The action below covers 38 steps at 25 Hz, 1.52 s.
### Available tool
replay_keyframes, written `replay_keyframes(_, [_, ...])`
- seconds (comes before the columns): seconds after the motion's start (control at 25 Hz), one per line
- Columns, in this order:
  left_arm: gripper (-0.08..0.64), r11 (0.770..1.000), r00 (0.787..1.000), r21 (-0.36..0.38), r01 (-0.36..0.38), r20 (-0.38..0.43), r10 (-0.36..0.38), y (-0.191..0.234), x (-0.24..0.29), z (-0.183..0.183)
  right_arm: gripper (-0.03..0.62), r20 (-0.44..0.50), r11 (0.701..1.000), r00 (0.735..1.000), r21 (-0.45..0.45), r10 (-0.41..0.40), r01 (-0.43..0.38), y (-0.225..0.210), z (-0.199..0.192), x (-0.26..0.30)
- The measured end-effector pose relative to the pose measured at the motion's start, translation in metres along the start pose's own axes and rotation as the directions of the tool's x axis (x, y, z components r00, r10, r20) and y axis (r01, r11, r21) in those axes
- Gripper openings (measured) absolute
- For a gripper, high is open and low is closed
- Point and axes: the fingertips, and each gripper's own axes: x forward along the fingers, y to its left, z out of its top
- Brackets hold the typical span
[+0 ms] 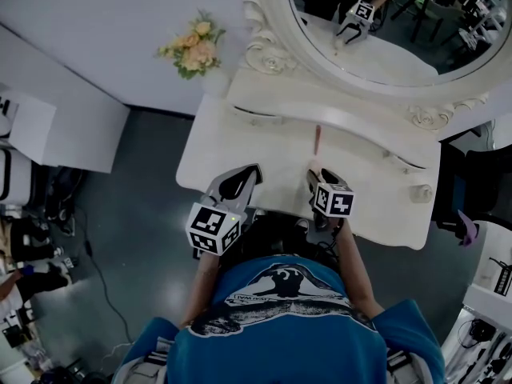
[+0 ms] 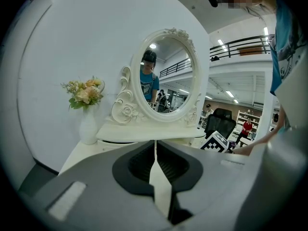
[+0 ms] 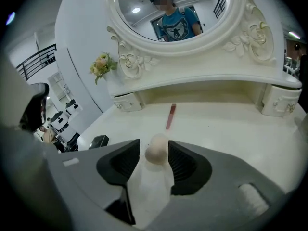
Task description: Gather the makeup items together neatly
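A pale beige makeup sponge (image 3: 156, 149) rests on the white dressing table (image 1: 368, 182), between the jaws of my right gripper (image 3: 154, 159). The pads stand a little wider than the sponge and do not squeeze it, so this gripper is open. In the head view the right gripper (image 1: 314, 176) is near the table's front edge, at the middle. A slim red-pink lip stick (image 3: 171, 116) lies farther back, straight ahead of it, also seen as the lip stick (image 1: 318, 138) below the mirror. My left gripper (image 1: 253, 170) hovers over the front left of the table, shut and empty, its jaws (image 2: 155, 153) pressed together.
An oval mirror (image 1: 376, 22) in an ornate white frame stands at the back of the table. A white vase of flowers (image 1: 194, 46) sits at the back left corner. Small drawers (image 3: 279, 102) flank the shelf. A dark chair (image 1: 480, 182) stands off to the right.
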Motion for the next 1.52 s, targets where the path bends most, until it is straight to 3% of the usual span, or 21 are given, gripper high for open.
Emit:
replay_keyframes(0.36, [0.026,1.000,1.000,-0.002,-0.010,0.005,0.010,0.012,-0.005,0.000,0.198,0.064,0.993,0.995,-0.086,0.083,-0.077,0.045,0.032,-0.004])
replay_keyframes(0.84, [0.026,0.998,0.998,-0.016,-0.068,0.012,0.069,0.050,-0.033,-0.003,0.232,-0.095,0.939,0.969,-0.240,0.228,-0.244,0.142,-0.003,0.036])
replay_keyframes(1.08, [0.026,0.996,0.996,-0.014,-0.093,0.010,0.093,0.075,-0.048,-0.003,0.264,-0.163,0.884,0.954,-0.363,0.252,-0.295,0.185,-0.016,0.055])
replay_keyframes(1.24, [0.026,0.995,0.995,-0.012,-0.096,0.007,0.096,0.086,-0.055,-0.004,0.264,-0.180,0.819,0.953,-0.489,0.242,-0.301,0.208,-0.019,0.064])
replay_keyframes(1.36, [0.026,0.996,0.996,-0.012,-0.093,0.004,0.093,0.093,-0.059,-0.005,0.264,-0.215,0.774,0.957,-0.565,0.195,-0.285,0.212,-0.030,0.076])
replay_keyframes(1.52, [0.026,0.996,0.996,-0.012,-0.085,0.002,0.085,0.101,-0.062,-0.006,0.230,-0.180,0.721,0.977,-0.660,0.119,-0.209,0.207,-0.032,0.085])
